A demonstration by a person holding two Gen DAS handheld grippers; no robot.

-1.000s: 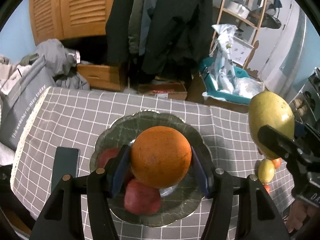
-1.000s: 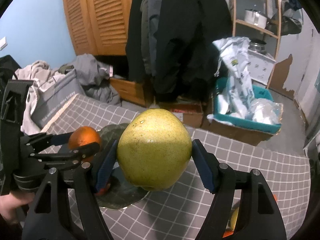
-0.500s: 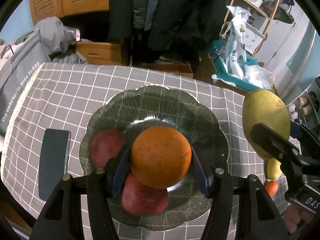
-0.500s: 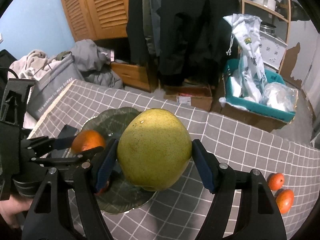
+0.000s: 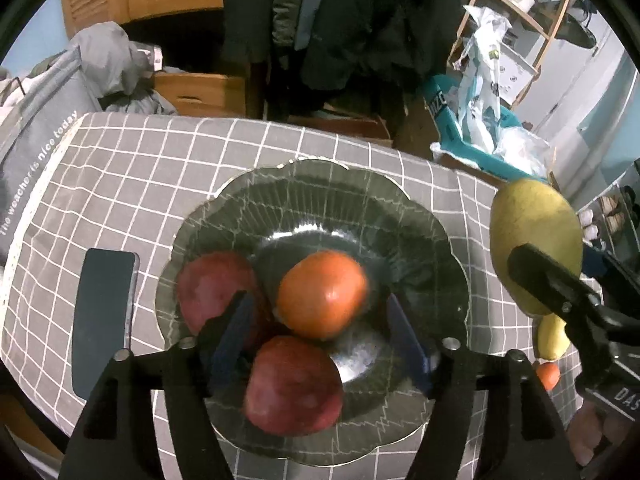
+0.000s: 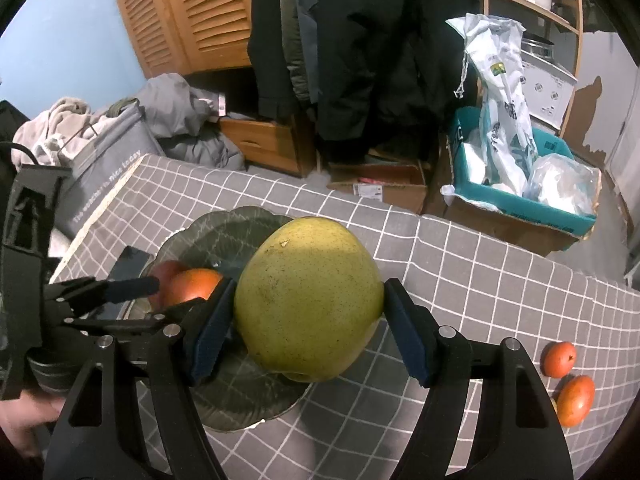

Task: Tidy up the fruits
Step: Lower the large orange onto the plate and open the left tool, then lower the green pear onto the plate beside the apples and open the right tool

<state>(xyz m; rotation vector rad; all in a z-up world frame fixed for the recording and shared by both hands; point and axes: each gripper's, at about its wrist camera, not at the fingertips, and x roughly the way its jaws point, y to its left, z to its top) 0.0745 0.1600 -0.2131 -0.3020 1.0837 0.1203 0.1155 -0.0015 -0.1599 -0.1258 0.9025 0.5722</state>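
A dark scalloped glass plate [image 5: 360, 208] lies on the grey checked tablecloth. In it are an orange [image 5: 322, 294] and two red apples [image 5: 214, 290] [image 5: 294, 386]. My left gripper [image 5: 320, 332] is open above the plate, its blue pads clear of the orange on both sides. My right gripper [image 6: 308, 332] is shut on a large yellow-green pomelo [image 6: 308, 300], held over the plate's right edge [image 6: 224, 412]. The pomelo also shows in the left wrist view [image 5: 534, 240].
A dark phone [image 5: 104, 320] lies left of the plate. A yellow lemon [image 5: 552, 336] and two small orange fruits [image 6: 558, 358] [image 6: 575, 400] lie on the cloth at the right. Beyond the table's far edge are boxes, clothes and a shelf.
My left gripper lowered the orange over the plate, then opened; the orange now rests in the plate by the apples. My right gripper with the pomelo moved closer to the plate.
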